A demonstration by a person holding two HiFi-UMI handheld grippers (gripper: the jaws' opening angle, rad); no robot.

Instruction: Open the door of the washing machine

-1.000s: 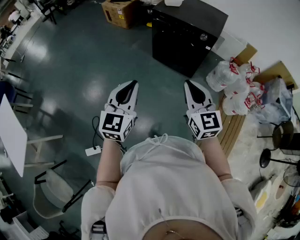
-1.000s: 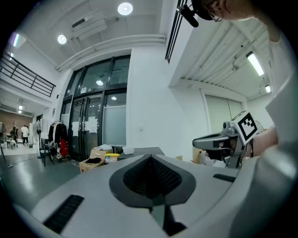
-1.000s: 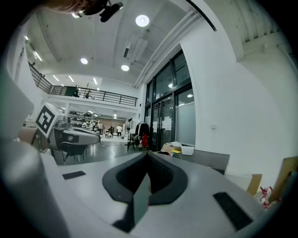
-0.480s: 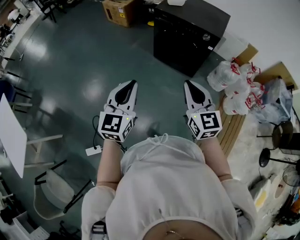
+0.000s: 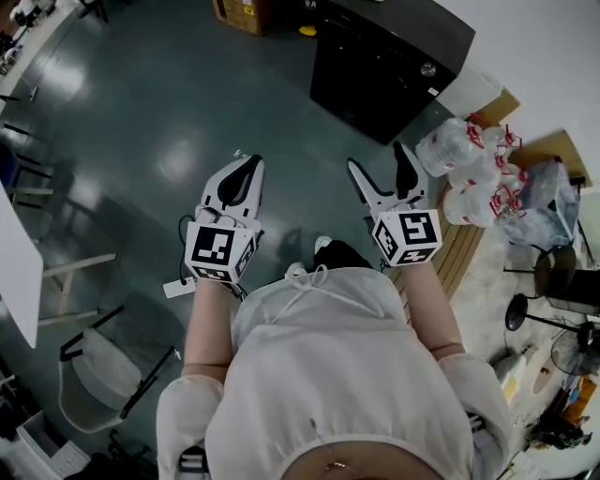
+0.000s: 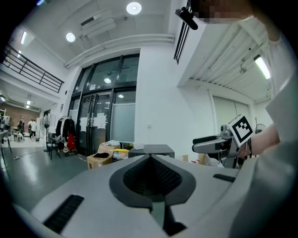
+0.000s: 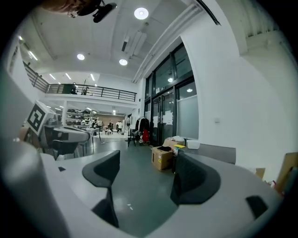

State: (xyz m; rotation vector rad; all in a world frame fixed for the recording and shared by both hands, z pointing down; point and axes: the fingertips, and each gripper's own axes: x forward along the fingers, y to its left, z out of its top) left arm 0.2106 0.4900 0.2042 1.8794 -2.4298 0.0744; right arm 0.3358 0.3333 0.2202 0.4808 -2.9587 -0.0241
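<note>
Left gripper point(image 5: 249, 164): held out level in front of the person, jaws pressed together to a point, nothing between them.
Right gripper point(image 5: 379, 157): held out beside the left one, well apart from it; its jaws are opening and stand wide, with only bare floor showing through the gap.
Washing machine point(image 5: 384, 66): a black box-shaped appliance on the floor ahead of both grippers, well apart from them. It is nearer the right gripper's tips. The left gripper view has it straight beyond the closed jaws, and the right gripper view has it behind the right-hand jaw.
Door: the dark front faces the grippers and looks flush, with nothing swung out; neither gripper touches it.
Knob point(image 5: 428, 68): a small round silvery one on the machine's top, on the far side from the left gripper.
Cardboard box point(image 5: 239, 11): on the floor far ahead of the left gripper, just left of the machine.
Water bottle packs point(image 5: 464, 155): clear bottles with red caps, piled just to the right of the right gripper.
Wooden pallet point(image 5: 464, 253): lies on the floor under and behind those packs, right of the right gripper.
Chair point(image 5: 103, 375): pale seat, behind and left of the left gripper.
Floor point(image 5: 141, 141): glossy grey-green, reflecting the ceiling lights.
</note>
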